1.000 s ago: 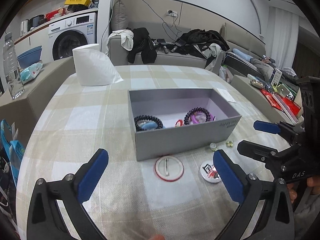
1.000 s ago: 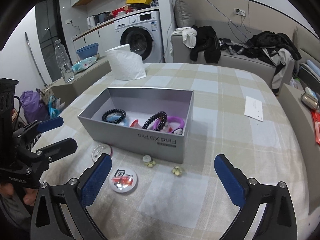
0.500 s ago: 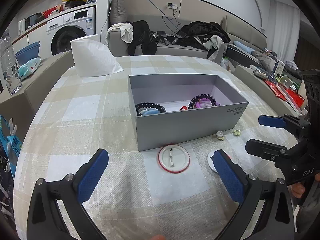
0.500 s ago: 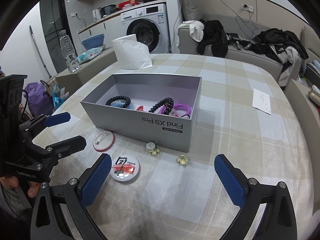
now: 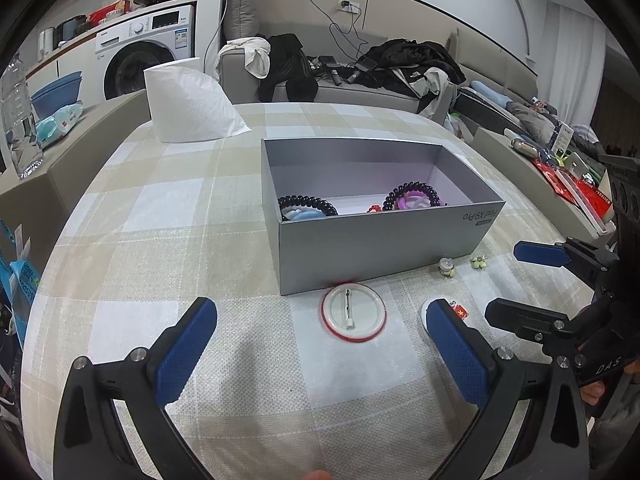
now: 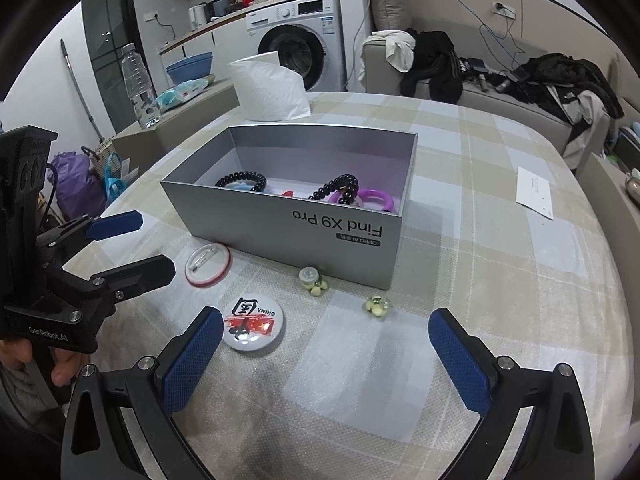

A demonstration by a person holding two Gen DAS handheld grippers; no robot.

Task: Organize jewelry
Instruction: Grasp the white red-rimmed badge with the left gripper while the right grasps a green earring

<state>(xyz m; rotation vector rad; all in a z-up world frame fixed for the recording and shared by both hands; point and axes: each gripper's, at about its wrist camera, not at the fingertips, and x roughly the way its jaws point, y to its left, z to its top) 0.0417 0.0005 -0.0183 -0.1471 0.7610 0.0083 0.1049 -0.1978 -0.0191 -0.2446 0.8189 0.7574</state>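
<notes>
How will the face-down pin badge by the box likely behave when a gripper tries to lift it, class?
The badge lies flat on the tablecloth, so fingers may struggle to get under its thin rim. It looks stiff and probably light. Its smooth rim may slip; the pin bar could offer a hold.

The room light is soft and even. Both pictures are sharp in the middle, but they bend at the edges, and the corners go black.
</notes>
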